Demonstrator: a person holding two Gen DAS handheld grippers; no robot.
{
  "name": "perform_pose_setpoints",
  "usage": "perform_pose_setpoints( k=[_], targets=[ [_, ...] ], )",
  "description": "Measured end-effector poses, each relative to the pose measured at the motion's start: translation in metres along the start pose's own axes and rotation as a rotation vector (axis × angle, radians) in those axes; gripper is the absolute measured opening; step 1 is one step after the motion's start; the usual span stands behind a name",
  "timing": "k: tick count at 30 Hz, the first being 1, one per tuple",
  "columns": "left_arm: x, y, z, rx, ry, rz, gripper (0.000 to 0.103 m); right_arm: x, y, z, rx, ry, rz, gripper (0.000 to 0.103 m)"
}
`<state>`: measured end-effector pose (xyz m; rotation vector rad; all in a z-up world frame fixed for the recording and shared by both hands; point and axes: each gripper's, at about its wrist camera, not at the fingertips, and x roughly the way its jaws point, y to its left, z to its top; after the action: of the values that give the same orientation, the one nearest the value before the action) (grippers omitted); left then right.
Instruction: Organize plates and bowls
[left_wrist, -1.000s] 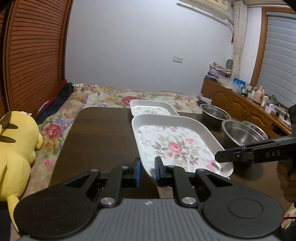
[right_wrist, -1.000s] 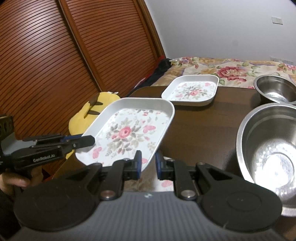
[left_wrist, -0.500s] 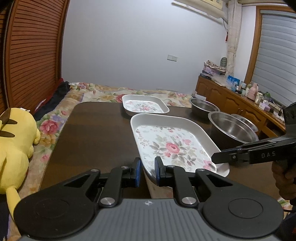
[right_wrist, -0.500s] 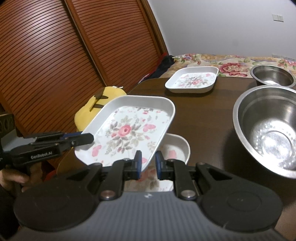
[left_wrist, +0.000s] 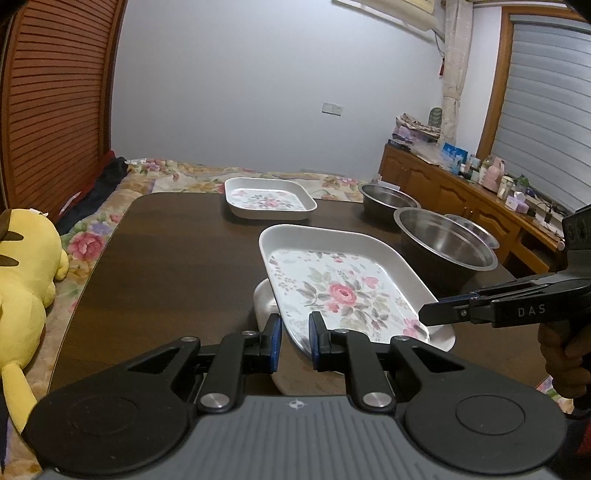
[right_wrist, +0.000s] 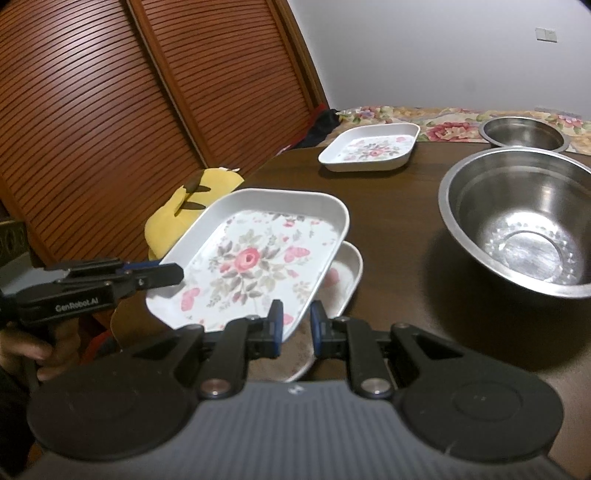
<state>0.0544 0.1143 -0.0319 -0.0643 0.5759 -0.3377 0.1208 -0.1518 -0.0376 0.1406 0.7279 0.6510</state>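
Observation:
A white rectangular floral plate (left_wrist: 343, 288) (right_wrist: 255, 262) is held in the air between both grippers. My left gripper (left_wrist: 293, 341) is shut on its near rim; in the right wrist view it shows at the left (right_wrist: 162, 275). My right gripper (right_wrist: 295, 328) is shut on the opposite rim and shows in the left wrist view (left_wrist: 439, 315). A second floral plate (right_wrist: 345, 273) (left_wrist: 264, 299) lies on the table right under the held one, mostly hidden. A third floral plate (left_wrist: 269, 197) (right_wrist: 371, 147) lies at the far side of the table.
The dark wooden table (left_wrist: 166, 251) carries a large steel bowl (right_wrist: 524, 225) (left_wrist: 447, 243), a smaller steel bowl (right_wrist: 524, 133) (left_wrist: 388, 197) behind it, and another steel bowl (left_wrist: 476, 229) beside it. A yellow plush toy (left_wrist: 22, 280) lies left of the table. A sideboard (left_wrist: 461, 188) stands at right.
The held plate has been raised and drawn back toward the near table edge. The plate under it has come into view, and the far plate and bowls look more distant.

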Motion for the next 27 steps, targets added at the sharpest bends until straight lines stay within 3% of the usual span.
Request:
perform_pose_setpoints(
  k=[9, 27],
  targets=[
    [0.006, -0.003, -0.008, 0.019, 0.028, 0.005, 0.017, -0.002, 0.003, -0.004, -0.012, -0.005, -0.022, 0.018],
    [0.019, -0.008, -0.018, 0.08, 0.075, 0.092, 0.017, 0.0, 0.01, -0.006, -0.049, 0.0, -0.065, 0.018]
  ],
)
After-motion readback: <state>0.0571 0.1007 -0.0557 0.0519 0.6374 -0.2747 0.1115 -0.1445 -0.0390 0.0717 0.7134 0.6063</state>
